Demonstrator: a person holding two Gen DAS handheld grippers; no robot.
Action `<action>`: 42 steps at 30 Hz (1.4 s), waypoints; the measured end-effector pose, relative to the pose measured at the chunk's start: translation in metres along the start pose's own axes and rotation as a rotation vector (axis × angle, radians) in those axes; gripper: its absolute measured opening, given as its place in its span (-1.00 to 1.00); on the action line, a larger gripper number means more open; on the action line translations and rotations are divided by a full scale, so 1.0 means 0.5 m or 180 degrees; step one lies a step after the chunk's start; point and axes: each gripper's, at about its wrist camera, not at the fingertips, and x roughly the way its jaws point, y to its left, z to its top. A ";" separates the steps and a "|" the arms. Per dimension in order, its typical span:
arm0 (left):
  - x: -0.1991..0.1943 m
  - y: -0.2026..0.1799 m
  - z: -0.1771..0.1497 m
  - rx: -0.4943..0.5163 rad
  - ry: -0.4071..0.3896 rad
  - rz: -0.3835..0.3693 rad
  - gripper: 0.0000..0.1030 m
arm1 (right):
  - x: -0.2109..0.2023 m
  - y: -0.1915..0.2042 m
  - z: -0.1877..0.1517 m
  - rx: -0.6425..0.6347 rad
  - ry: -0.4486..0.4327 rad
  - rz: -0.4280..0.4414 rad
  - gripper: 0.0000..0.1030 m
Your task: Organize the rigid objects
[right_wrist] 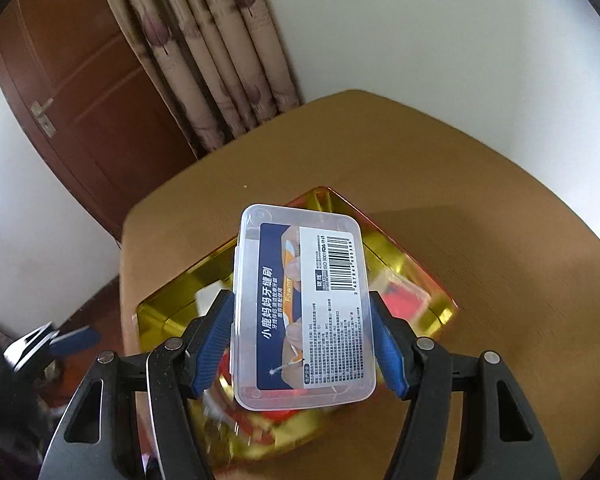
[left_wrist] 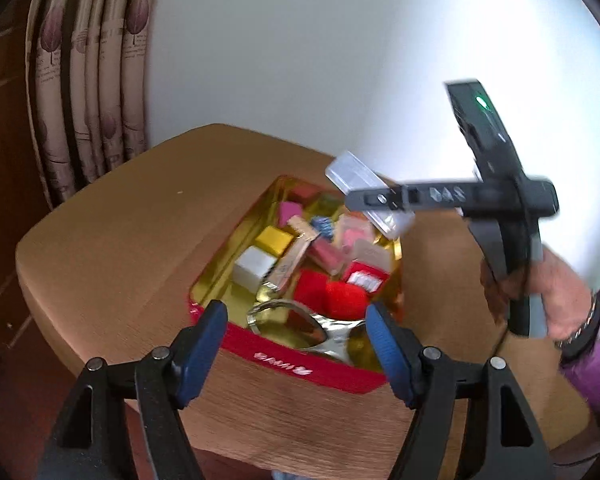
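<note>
Right wrist view: our right hand-held gripper (right_wrist: 302, 344) clamps a clear plastic box (right_wrist: 303, 304) by its long sides, flat above the gold-lined tin (right_wrist: 440, 304) on the desk (right_wrist: 480, 184), likely to drop it in. Our left hand-held gripper (left_wrist: 296, 350) hangs open and empty over the tin's near rim.

Tin (left_wrist: 284, 364) on table (left_wrist: 112, 240); clear case (right_wrist: 304, 304) above the tin.

A clear plastic box (right_wrist: 304, 304) with a blue label hangs above the red tin (left_wrist: 292, 364), gold inside, crowded with small colourful items.
</note>
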 end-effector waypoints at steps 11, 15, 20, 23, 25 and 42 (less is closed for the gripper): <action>0.039 0.019 -0.013 -0.0010 0.0204 0.0206 0.43 | 0.108 0.005 0.022 -0.0088 0.0239 -0.0354 0.21; 0.042 0.019 -0.013 -0.0005 0.0206 0.0267 0.43 | 0.078 0.000 0.006 0.0039 -0.0002 -0.0388 0.45; 0.038 0.013 -0.016 0.0074 0.0141 0.0381 0.43 | -0.047 0.037 -0.044 0.0164 -0.0729 -0.0525 0.94; 0.038 -0.007 -0.023 0.0195 0.0160 0.0430 0.43 | -0.129 0.091 -0.094 0.0068 -0.1165 -0.0864 1.00; 0.034 -0.018 -0.026 0.0263 0.0145 0.0474 0.43 | -0.171 0.130 -0.135 -0.0001 -0.1403 -0.1118 1.00; -0.061 -0.098 -0.044 0.0752 -0.0430 0.0746 0.44 | -0.308 0.212 -0.284 0.0418 -0.1826 -0.2162 1.00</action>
